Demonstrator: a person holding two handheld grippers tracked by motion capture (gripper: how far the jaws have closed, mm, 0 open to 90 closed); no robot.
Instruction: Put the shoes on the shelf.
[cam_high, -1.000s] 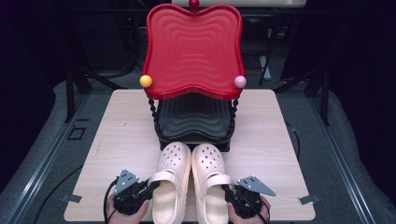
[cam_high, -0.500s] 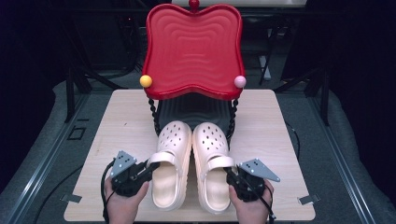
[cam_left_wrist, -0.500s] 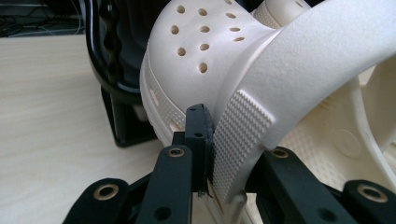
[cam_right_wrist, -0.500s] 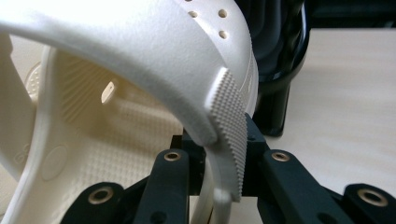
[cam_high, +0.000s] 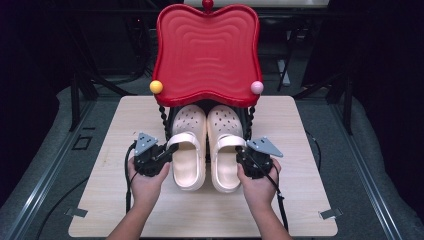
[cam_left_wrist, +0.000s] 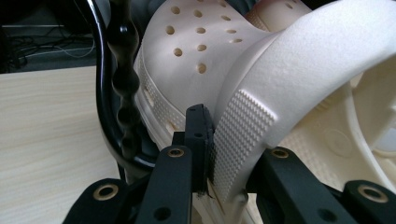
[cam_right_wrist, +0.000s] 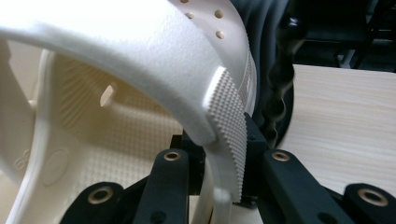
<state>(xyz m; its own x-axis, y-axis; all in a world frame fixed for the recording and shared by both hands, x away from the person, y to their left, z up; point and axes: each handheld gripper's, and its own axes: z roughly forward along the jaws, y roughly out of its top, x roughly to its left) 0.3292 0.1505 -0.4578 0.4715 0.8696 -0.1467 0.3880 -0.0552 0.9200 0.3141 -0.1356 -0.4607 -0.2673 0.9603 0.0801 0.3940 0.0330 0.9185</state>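
At the near edge of the pale wood-grain table (cam_high: 295, 205), two bare forearms are seen entering from below in the high view, each hand wrapped around a black gripper topped by a grey three-cornered plate. The left gripper (cam_high: 167, 151) is clamped on the outer side of the left clog (cam_high: 187, 145), at the base of its heel strap; the right gripper (cam_high: 241, 151) is clamped likewise on the outer side of the right clog (cam_high: 226, 145). Both clogs are of cream foam, rounded at the toe and perforated with round holes across the upper, and are set side by side with heels toward the person and toes tucked under the stand. In the left gripper view, a finely knurled patch at the strap's end is noted, pinched between the black jaws, with a beaded black post (cam_left_wrist: 123, 79) of the stand just beside the shoe. In the right gripper view, the same knurled strap end is gripped, and a dotted footbed (cam_right_wrist: 116, 126) inside the shoe is disclosed, a detail not legible from above. Farther back, a glossy red tray (cam_high: 207, 50) with rippled concentric ridges and a scalloped outline is raised over the toes on the black posts, a yellow ball (cam_high: 156, 86) and a pink ball (cam_high: 257, 87) marking its near corners.
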